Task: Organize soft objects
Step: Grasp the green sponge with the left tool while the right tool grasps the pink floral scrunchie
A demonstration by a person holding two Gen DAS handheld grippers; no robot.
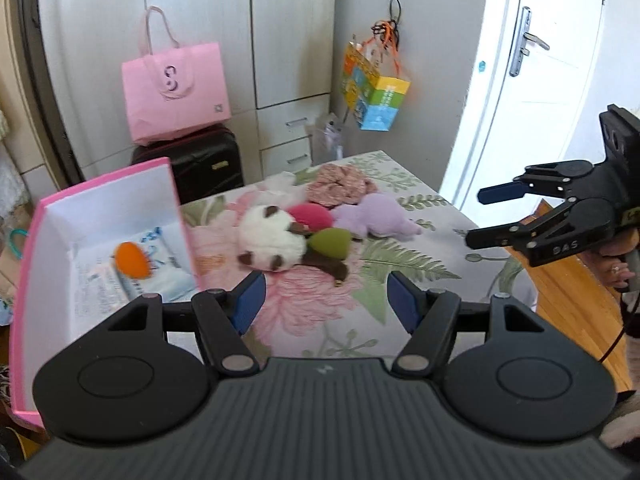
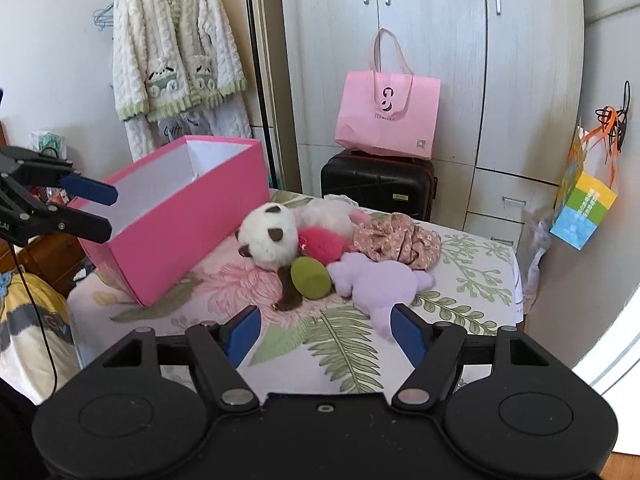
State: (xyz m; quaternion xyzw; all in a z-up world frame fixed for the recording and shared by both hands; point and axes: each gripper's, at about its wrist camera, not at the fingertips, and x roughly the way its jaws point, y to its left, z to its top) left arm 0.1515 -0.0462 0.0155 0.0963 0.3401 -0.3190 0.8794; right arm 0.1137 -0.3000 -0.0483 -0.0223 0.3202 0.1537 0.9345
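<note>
Your left gripper hangs over the near part of the flower-print tabletop, its blue pads spread with nothing between them. Your right gripper is likewise spread and empty, its right-hand pad just beside the trailing limb of the lilac plush toy. In the left wrist view the right gripper enters from the right edge, jaws parted, clear of the table's contents.

The soft objects lie heaped at the table's centre. The panda plush rests nearest the pink box, with a brown limb stretched toward you. An olive-green egg-shaped sponge lies against the panda, touching it. A hot-pink fluffy ball sits behind them. The lilac plush toy lies to the right of the sponge. A floral scrunchie lies at the back of the heap, and a white fluffy item sits behind the panda.

The pink box stands open at the table's left side. Inside it lie an orange egg-shaped sponge and some white packets with blue print.

A pink paper bag stands on a black suitcase beyond the table.
</note>
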